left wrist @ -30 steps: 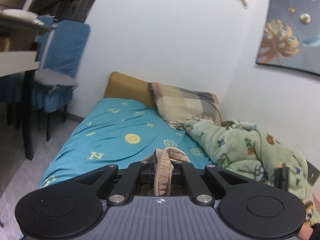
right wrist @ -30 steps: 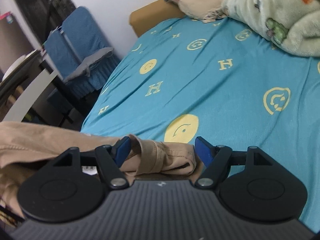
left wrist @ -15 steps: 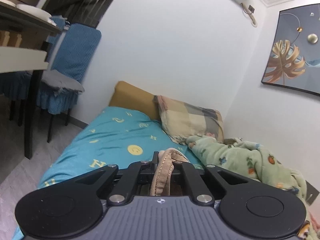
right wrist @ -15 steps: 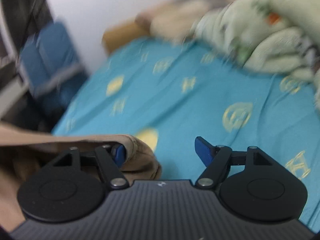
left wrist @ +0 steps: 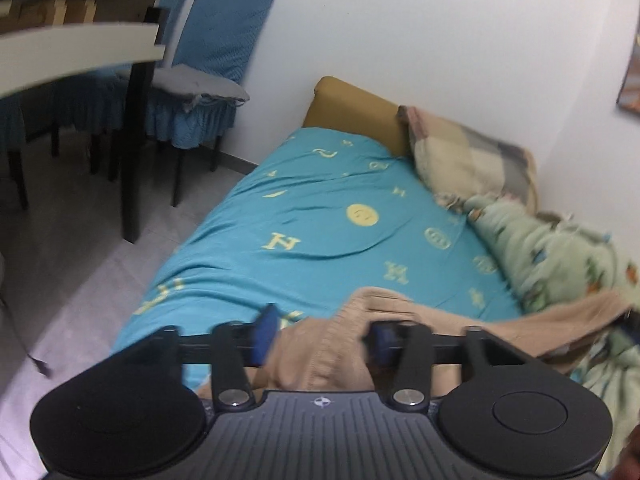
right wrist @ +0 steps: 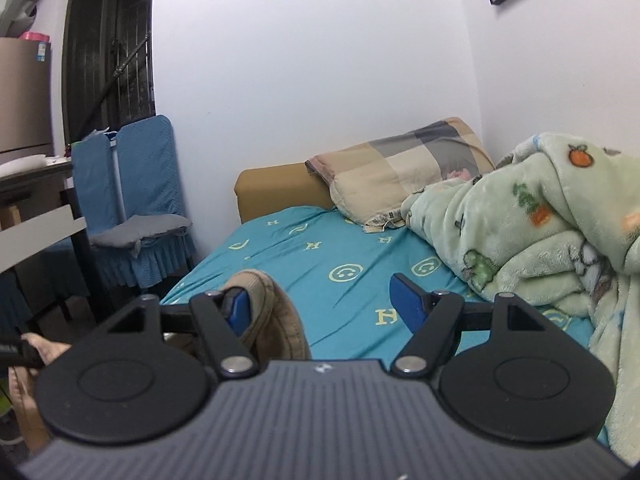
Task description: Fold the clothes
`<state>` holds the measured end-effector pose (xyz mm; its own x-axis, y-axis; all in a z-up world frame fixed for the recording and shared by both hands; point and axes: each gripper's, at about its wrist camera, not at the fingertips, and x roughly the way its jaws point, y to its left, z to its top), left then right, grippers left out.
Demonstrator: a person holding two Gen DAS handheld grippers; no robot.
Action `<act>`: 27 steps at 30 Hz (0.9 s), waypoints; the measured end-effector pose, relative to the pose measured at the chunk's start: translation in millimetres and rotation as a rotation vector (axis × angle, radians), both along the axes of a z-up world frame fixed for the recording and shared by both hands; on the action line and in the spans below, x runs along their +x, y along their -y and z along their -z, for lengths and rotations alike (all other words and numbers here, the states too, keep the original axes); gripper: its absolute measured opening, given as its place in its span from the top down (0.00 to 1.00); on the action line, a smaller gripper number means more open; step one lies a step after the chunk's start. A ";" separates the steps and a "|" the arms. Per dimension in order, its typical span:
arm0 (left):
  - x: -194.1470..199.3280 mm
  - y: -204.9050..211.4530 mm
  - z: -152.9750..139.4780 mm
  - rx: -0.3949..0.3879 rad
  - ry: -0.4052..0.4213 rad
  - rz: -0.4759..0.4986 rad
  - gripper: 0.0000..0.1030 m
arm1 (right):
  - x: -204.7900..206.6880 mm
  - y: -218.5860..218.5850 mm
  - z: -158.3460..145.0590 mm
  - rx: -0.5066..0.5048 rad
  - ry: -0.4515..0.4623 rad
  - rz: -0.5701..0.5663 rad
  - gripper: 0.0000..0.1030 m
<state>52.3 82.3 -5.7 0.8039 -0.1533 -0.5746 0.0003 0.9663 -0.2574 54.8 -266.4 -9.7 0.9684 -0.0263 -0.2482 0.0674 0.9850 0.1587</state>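
Note:
A tan garment [left wrist: 384, 304] lies bunched at the near end of the teal bed sheet [left wrist: 320, 236]. It runs between the fingers of my left gripper [left wrist: 322, 334], whose jaws are opening, and the pads stand apart from the cloth. From there the cloth stretches right toward the green blanket [left wrist: 560, 256]. In the right wrist view a fold of the tan garment [right wrist: 268, 312] hangs over the left finger of my right gripper [right wrist: 320, 304]. That gripper is open, with bare sheet [right wrist: 320, 252] showing between its blue pads.
A checked pillow [right wrist: 404, 176] and a mustard headboard [right wrist: 276, 188] sit at the far end against the white wall. The fleece blanket [right wrist: 540, 220] piles along the right. Left of the bed stand a blue-covered chair [left wrist: 208, 80] and a dark-legged table [left wrist: 132, 128] on grey floor.
My left gripper was shut on the tan garment and its jaws have now spread; its view tipped down toward the bed. My right gripper rose and levelled, staying open, cloth now only over its left finger.

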 end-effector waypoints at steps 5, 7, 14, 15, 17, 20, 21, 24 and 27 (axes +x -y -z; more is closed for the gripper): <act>-36.1 12.2 -14.3 0.121 0.069 -0.037 0.19 | -1.1 2.5 0.9 0.026 -0.020 -0.005 0.29; -51.5 14.9 -20.4 0.115 0.099 -0.040 0.19 | -1.0 2.6 0.9 0.037 -0.028 -0.009 0.29; -82.0 32.2 -28.2 0.114 0.156 0.004 0.10 | 4.6 5.1 2.0 0.061 -0.050 -0.024 0.29; -82.7 38.4 -28.7 0.127 0.166 0.028 0.10 | 4.5 4.5 1.6 0.063 -0.051 -0.029 0.29; -83.0 52.6 -28.5 0.152 0.196 0.081 0.10 | 3.7 3.4 0.5 0.063 -0.052 -0.039 0.29; -79.1 79.9 -23.9 0.178 0.211 0.180 0.07 | 2.8 3.5 -1.6 0.054 -0.053 -0.045 0.29; -77.1 90.5 -21.2 0.188 0.212 0.220 0.06 | 2.2 3.5 -1.8 0.054 -0.053 -0.046 0.29; -70.4 127.4 -7.8 0.230 0.210 0.359 0.06 | 0.6 3.1 -3.4 0.058 -0.056 -0.049 0.29; -61.4 155.5 6.7 0.302 0.230 0.356 0.05 | -0.8 3.7 -4.1 0.063 -0.057 -0.049 0.29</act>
